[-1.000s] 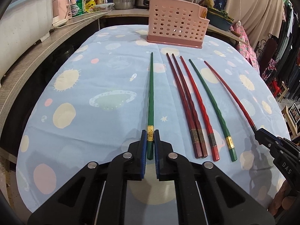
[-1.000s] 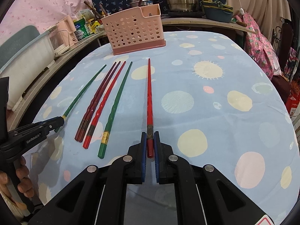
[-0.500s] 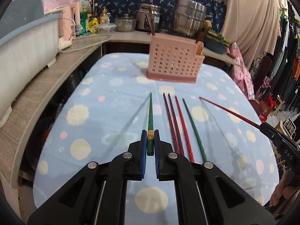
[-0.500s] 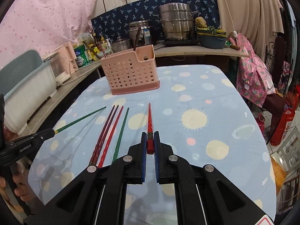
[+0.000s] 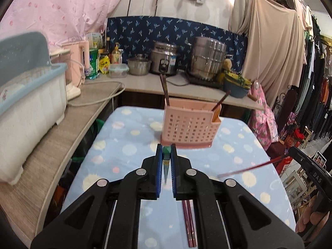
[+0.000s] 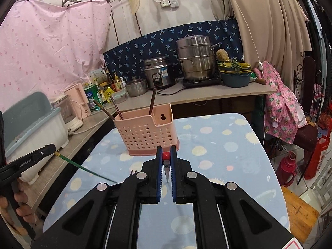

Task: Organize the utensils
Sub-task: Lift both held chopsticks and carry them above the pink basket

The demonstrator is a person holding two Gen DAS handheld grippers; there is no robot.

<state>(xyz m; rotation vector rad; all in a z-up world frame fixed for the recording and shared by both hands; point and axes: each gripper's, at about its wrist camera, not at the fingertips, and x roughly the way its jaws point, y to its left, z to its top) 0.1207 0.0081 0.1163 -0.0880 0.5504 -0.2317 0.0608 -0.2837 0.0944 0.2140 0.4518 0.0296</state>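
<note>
On the table, the pink caddy (image 5: 187, 127) holds brown utensils (image 5: 164, 89) — handles up.

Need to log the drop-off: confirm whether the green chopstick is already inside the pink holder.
No: the green chopstick is clamped in the left gripper and hangs in the air, apart from the pink holder.

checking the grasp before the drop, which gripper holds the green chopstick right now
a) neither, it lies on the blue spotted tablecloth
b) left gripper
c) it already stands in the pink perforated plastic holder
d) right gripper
b: the left gripper is shut on the green chopstick, raised clear of the blue spotted tablecloth, while the right gripper pinches the red chopstick.
</note>
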